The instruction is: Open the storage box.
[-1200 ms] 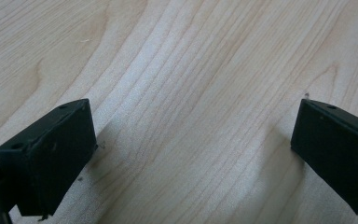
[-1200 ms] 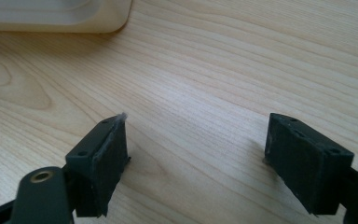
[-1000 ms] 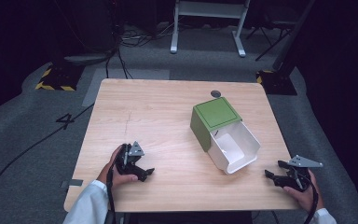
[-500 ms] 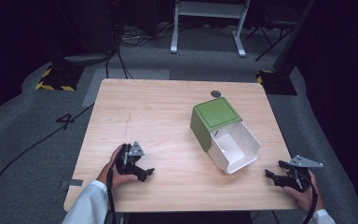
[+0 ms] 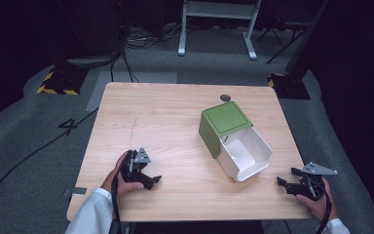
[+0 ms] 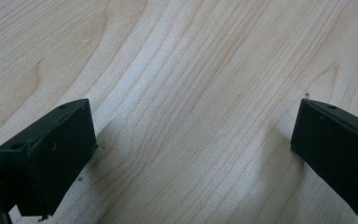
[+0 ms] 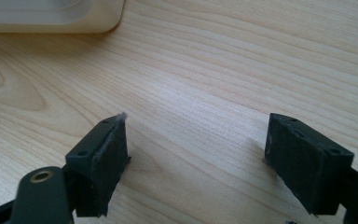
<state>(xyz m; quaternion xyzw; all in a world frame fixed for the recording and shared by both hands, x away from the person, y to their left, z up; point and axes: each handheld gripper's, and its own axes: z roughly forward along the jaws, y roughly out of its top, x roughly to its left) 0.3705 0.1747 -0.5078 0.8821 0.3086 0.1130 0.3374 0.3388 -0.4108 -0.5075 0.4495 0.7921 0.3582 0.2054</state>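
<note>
Both our tongs, left tongs (image 5: 153,179) and right tongs (image 5: 281,183), gape empty; the box's white drawer (image 5: 246,155) looks light, rigid — we'd pinch its rim.

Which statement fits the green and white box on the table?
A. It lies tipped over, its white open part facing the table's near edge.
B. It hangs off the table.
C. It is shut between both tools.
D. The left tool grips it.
A: the box lies on the table, its white opening toward the near edge, apart from both tools.

My left gripper (image 5: 152,179) and right gripper (image 5: 283,183) are black, each with 2 screw-holed jaws, a grey three-cornered plate, a black cable; white sleeves.
</note>
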